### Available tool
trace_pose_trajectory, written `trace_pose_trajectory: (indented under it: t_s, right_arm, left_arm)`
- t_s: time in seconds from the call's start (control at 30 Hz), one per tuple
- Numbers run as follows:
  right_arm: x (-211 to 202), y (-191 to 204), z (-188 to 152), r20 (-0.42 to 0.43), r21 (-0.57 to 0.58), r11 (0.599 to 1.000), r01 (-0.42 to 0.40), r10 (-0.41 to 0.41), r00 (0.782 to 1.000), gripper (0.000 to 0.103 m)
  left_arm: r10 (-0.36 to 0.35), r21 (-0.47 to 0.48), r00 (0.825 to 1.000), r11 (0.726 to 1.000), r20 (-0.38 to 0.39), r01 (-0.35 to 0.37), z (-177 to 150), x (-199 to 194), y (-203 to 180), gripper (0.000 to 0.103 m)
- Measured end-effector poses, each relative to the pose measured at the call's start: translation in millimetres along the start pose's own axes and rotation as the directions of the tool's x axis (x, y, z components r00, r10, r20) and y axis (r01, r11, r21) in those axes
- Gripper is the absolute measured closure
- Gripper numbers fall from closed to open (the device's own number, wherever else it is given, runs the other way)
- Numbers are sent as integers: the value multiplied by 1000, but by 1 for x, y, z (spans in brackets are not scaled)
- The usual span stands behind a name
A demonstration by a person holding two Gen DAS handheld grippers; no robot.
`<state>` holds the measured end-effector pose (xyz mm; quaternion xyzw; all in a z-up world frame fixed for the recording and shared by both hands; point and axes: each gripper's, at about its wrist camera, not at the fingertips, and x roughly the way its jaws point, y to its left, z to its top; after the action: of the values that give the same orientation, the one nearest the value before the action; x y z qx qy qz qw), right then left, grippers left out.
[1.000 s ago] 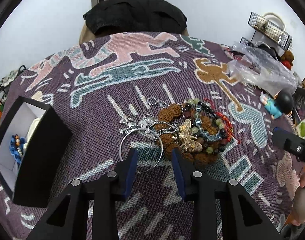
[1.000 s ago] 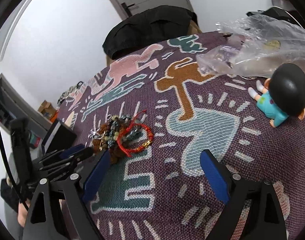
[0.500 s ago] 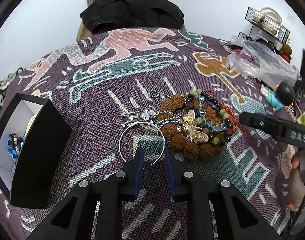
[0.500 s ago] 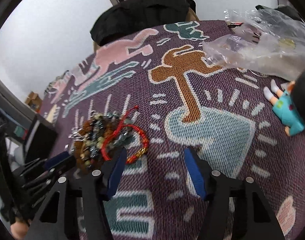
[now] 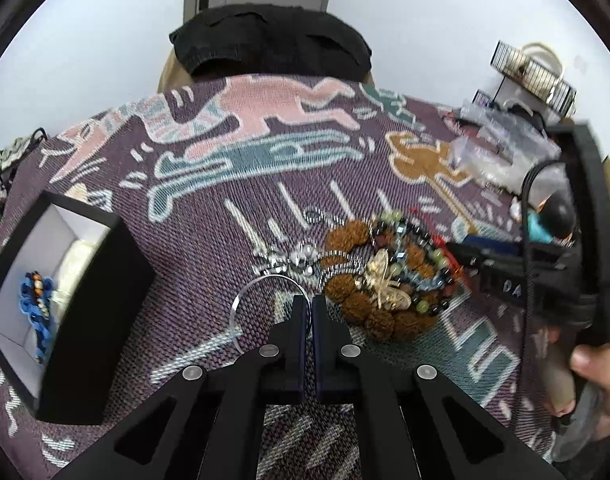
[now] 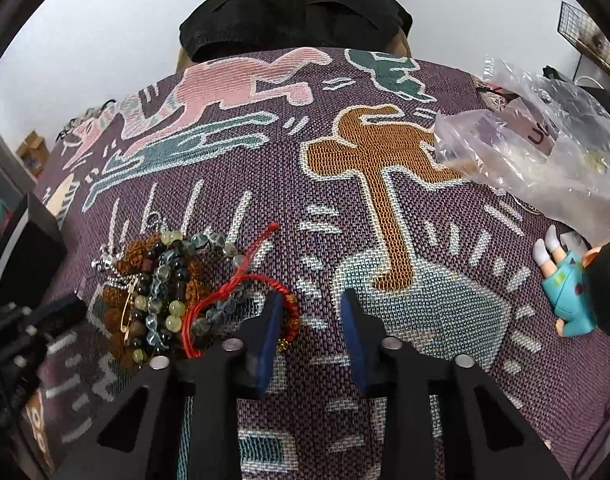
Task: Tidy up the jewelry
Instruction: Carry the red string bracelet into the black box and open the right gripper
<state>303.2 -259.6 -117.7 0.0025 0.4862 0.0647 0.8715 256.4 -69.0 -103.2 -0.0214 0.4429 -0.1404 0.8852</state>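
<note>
Far left on the counter, covered in a purple woven cloth (image 5: 209,304) with pastel figures, an open black box with white lining (image 5: 65,304) holds a blue beaded bracelet (image 5: 35,300). Just right of it, the left gripper (image 5: 308,308) has its fingers pressed together on the near rim of a thin silver bangle (image 5: 241,304) lying flat on the cloth. Right of the bangle: a heap of brown seed beads, green and dark glass beads and a gold dragonfly pin (image 5: 381,276). At the heap's right edge, a red cord bracelet (image 6: 241,292) touches the outside of the right gripper's (image 6: 311,312) left finger; its fingers are closing, only cloth between them. Far right: a clear plastic bag (image 6: 537,160) and a small teal-clothed figurine (image 6: 573,284).
</note>
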Motion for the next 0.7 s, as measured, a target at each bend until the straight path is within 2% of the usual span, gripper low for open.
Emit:
trace_pose_trajectory:
  t_s: [0.03,0.07,0.1,0.37,0.7]
  right_arm:
    - [-1,-2,0,-3,1,1000,-6,6,1000,80]
    - [0,-3,0,-6,2,1000,-14,14,1000,91]
    - [-1,-6,0,-14,5,999,-34,34,999,94]
    - [-17,-16,-7,19,43,990,-136,135,991,94]
    - [-57,-16,1,110,52,983,-177,170,979,94]
  left_arm:
    - [-2,-3,1000,1000,7,2,2,-4,1,101]
    - [-8,-8,1000,1000,13,8,3,-7,2,101]
    - [-13,-12,1000,1000,16,14,5,-10,3,101]
    - [-27,-21,997,999,70,29,14,-37,8,101]
    - [-16,-35,989,999,145,21,25,-80,23,101]
